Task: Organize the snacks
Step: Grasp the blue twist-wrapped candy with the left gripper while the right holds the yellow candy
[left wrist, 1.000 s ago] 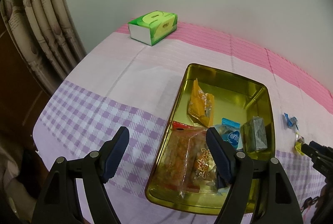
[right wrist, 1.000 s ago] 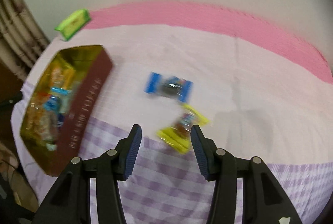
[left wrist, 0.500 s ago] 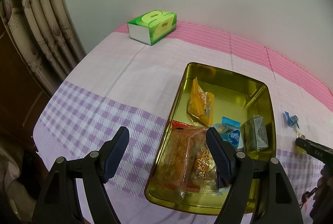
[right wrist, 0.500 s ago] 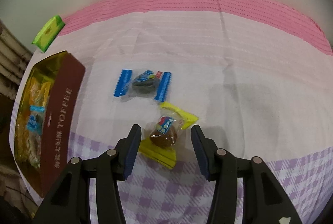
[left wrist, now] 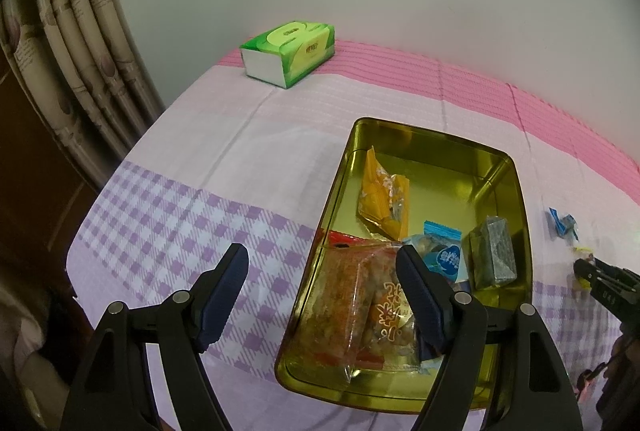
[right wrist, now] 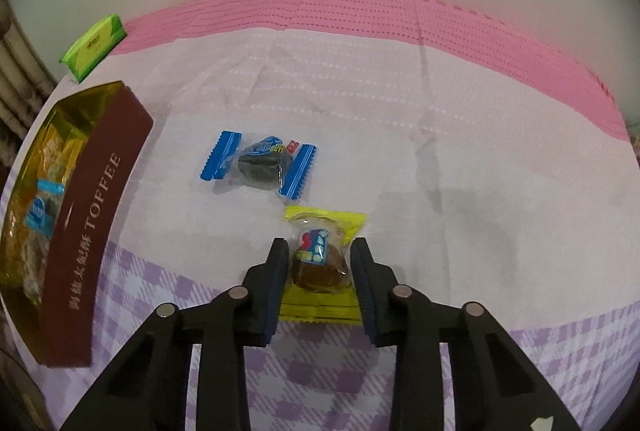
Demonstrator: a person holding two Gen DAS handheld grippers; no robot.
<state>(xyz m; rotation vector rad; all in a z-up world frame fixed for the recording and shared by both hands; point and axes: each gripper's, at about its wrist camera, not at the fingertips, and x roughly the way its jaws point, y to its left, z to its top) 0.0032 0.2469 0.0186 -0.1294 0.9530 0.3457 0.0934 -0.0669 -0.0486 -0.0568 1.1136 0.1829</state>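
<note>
Right tongs (right wrist: pixel 320 271) just closed, now gripping yellow candy (right wrist: pixel 320 259) at lower centre; lift straight, carry to tin (right wrist: pixel 92 215) at left. Left tongs (left wrist: pixel 320 295) open, empty.

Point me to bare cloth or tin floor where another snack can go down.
Free: far half of the gold tin beyond the orange packet; cloth between tin and tissue box. Crowded: tin's near half; cloth right of it, where the right gripper has just closed on the yellow candy beside the blue candy.
</note>
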